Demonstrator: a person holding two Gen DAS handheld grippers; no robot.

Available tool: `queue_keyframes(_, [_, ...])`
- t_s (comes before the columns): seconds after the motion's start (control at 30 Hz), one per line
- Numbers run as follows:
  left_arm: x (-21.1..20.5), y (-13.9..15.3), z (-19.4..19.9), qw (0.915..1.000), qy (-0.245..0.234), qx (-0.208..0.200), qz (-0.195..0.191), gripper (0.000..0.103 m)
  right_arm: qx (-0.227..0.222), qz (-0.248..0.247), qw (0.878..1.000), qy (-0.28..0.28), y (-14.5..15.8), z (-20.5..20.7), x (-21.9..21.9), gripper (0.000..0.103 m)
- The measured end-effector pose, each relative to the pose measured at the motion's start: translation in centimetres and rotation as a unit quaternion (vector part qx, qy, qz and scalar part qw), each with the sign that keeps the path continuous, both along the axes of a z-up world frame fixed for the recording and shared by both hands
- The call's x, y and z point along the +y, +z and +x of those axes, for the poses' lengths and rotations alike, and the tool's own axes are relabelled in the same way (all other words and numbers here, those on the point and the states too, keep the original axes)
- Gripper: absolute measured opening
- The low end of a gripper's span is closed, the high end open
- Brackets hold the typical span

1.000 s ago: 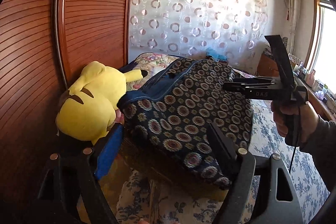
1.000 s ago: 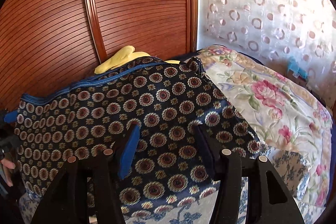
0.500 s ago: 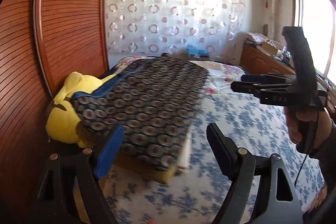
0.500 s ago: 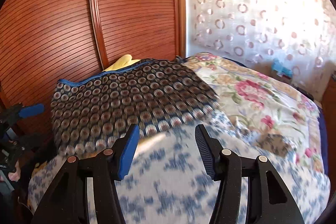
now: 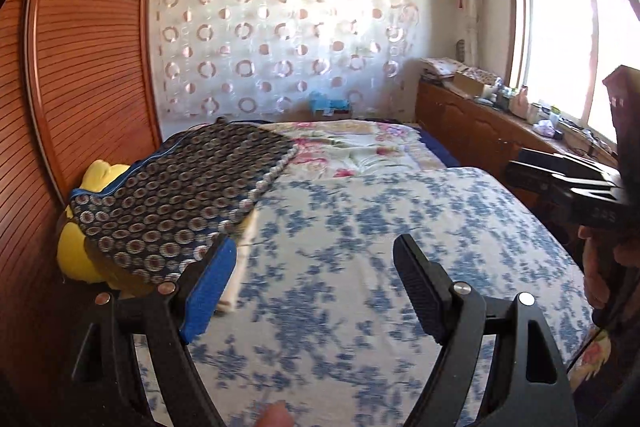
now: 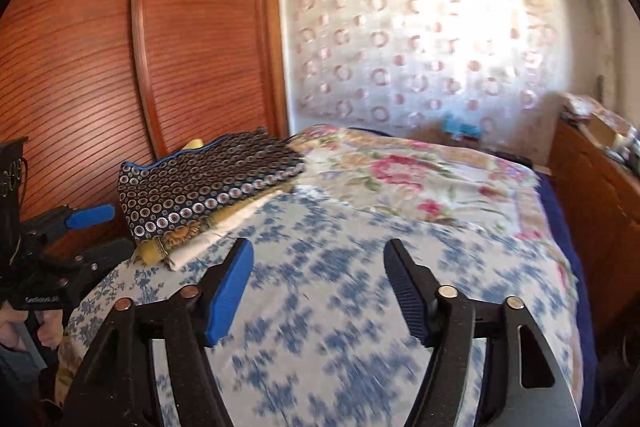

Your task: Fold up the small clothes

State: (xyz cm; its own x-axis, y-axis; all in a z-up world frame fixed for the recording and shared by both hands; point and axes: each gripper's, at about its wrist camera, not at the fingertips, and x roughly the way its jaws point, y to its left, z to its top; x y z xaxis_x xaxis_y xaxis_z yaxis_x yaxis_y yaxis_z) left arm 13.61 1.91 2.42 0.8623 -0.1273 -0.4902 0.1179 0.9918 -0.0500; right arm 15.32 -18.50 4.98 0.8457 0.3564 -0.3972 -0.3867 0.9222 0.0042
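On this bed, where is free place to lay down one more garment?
Free: the blue-flowered sheet, between the folded pile at its wardrobe-side corner and the rose-patterned quilt behind. Both the left gripper and the right gripper are empty above it. Crowded: that pile's corner, where a yellow plush toy sits.

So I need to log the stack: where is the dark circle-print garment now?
The dark circle-print garment lies folded on top of a cloth pile at the bed's left edge in both wrist views, beside the wooden wardrobe, over the yellow plush toy.
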Motion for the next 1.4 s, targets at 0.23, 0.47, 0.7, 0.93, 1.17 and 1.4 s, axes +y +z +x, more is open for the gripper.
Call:
queue_keyframes(0.23, [-3.3, 0.9, -1.6, 0.9996, -0.025, -0.012, -0.001, 0.082, -0.034, 0.027, 0.996, -0.084, 0.5, -8.6, -4.3, 0.078])
queue_keyframes(0.47, [-4.6, 1.9, -2.1, 0.9994, -0.023, -0.025, -0.002, 0.082, -0.050, 0.033, 0.991, -0.117, 0.6, -13.7, -5.2, 0.079])
queue_keyframes(0.7, [-5.0, 2.4, -2.6, 0.9992, -0.018, -0.036, -0.001, 0.082, -0.053, 0.030, 0.990, -0.129, 0.4, -14.5, -2.7, 0.079])
queue_keyframes(0.93, [-5.0, 2.8, -2.9, 0.9990, -0.012, -0.043, -0.002, 0.082, -0.054, 0.029, 0.990, -0.130, 0.2, -14.4, -2.2, 0.079])
queue_keyframes(1.17, [-5.0, 2.9, -3.0, 0.9989, -0.010, -0.046, -0.002, 0.082, -0.053, 0.030, 0.990, -0.130, 0.3, -14.4, -2.0, 0.079])
queue_keyframes(1.4, [-5.1, 3.0, -3.2, 0.9988, -0.008, -0.048, -0.002, 0.082, -0.049, 0.036, 0.989, -0.132, 0.1, -13.1, -2.8, 0.079])
